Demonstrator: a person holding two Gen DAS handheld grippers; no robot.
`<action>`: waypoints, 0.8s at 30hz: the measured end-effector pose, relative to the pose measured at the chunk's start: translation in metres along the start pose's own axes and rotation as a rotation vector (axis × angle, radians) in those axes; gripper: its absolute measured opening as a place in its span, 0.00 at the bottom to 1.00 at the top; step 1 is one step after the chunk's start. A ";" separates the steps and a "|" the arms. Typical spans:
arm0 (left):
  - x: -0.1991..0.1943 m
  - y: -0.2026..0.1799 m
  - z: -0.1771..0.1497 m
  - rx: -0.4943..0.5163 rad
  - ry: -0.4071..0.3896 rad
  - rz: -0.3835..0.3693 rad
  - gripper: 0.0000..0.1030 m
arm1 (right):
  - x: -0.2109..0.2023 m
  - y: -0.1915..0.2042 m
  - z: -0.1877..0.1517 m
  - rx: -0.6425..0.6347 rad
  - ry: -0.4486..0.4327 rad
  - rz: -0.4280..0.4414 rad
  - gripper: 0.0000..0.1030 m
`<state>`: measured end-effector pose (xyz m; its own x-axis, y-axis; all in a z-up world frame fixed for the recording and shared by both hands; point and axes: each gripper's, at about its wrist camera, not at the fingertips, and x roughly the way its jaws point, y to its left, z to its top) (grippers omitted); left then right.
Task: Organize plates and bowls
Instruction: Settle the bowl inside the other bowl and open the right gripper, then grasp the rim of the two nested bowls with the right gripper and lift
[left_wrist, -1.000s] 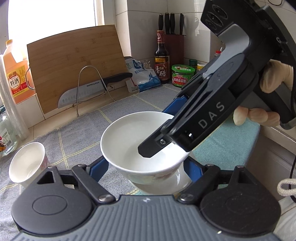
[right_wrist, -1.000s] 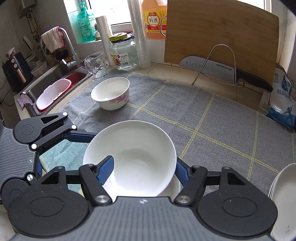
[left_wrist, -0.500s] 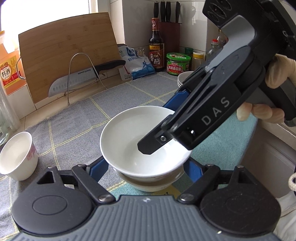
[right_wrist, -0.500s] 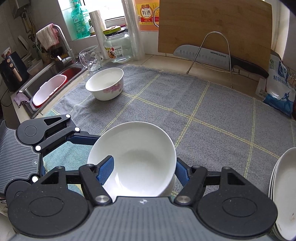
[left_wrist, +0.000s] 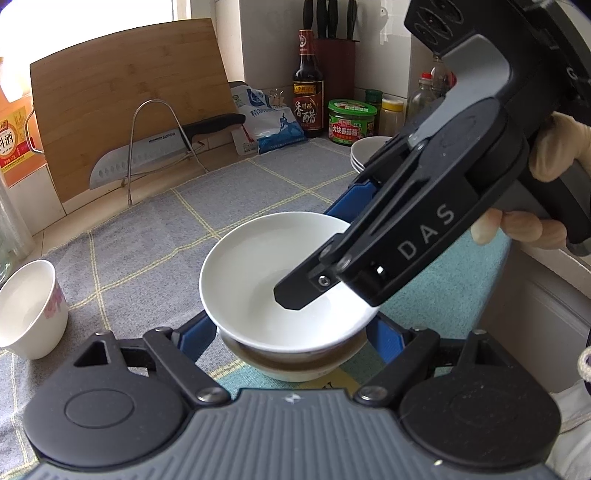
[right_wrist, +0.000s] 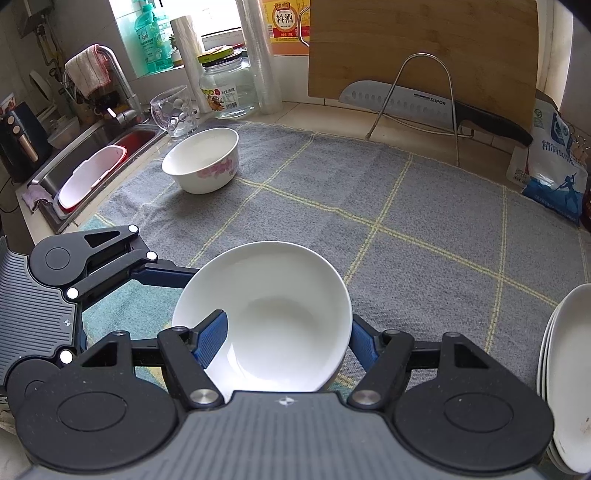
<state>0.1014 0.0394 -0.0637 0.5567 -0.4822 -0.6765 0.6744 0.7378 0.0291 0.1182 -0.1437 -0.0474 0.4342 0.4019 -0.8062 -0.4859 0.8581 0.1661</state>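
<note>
A plain white bowl sits nested on top of another bowl. My right gripper is shut on the top bowl's near wall, one finger inside and one outside; it also shows in the left wrist view. My left gripper is open, its fingers standing either side of the lower bowl. A flowered bowl stands far left on the mat. A stack of white plates stands at the right.
A cutting board and a knife on a wire rack stand at the back. A sink, a glass and a jar are at the left. Bottles and jars stand behind the plates.
Both grippers and the bowls have shifted together toward the plate stack at the right; the flowered bowl falls further left. The top bowl stays in the right gripper.
</note>
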 end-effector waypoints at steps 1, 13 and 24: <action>0.000 0.001 0.000 0.004 -0.001 -0.001 0.85 | 0.000 0.000 0.000 0.000 0.000 0.000 0.73; 0.000 0.000 -0.003 0.020 -0.007 -0.008 0.93 | -0.004 0.003 -0.002 -0.014 -0.056 0.001 0.96; -0.017 0.006 -0.006 0.027 0.000 -0.015 0.94 | -0.016 0.014 0.004 -0.068 -0.129 -0.029 1.00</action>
<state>0.0930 0.0550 -0.0563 0.5467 -0.4931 -0.6767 0.6953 0.7177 0.0387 0.1078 -0.1363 -0.0300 0.5404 0.4185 -0.7300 -0.5201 0.8481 0.1013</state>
